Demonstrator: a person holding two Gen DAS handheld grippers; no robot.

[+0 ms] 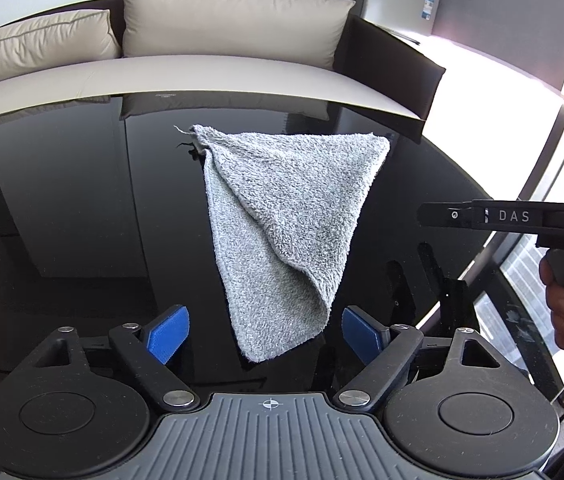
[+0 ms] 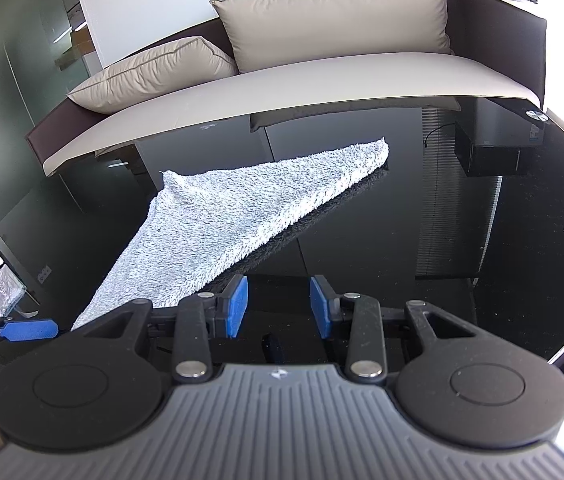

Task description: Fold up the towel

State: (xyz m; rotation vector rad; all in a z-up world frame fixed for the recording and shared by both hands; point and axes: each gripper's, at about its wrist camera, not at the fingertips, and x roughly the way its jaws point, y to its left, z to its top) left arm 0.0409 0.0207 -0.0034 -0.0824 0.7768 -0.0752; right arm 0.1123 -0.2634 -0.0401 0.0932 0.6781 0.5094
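Observation:
A grey fluffy towel (image 1: pixel 278 224) lies on the glossy black table (image 1: pixel 82 208), folded over itself into a rough triangle with its point toward me. My left gripper (image 1: pixel 266 334) is open and empty, its blue pads (image 1: pixel 168 334) on either side of the towel's near tip. In the right wrist view the towel (image 2: pixel 218 224) lies ahead and to the left. My right gripper (image 2: pixel 278 310) is open and empty, just right of the towel's near edge. The left gripper's blue pad (image 2: pixel 28 330) shows at the left edge.
A sofa with a beige seat (image 1: pixel 202 76) and beige cushions (image 1: pixel 226 20) stands just beyond the table's far edge. The right gripper's black handle (image 1: pixel 521 220), held by a hand, shows at the right of the left wrist view. A black box (image 2: pixel 489 156) sits at the far right.

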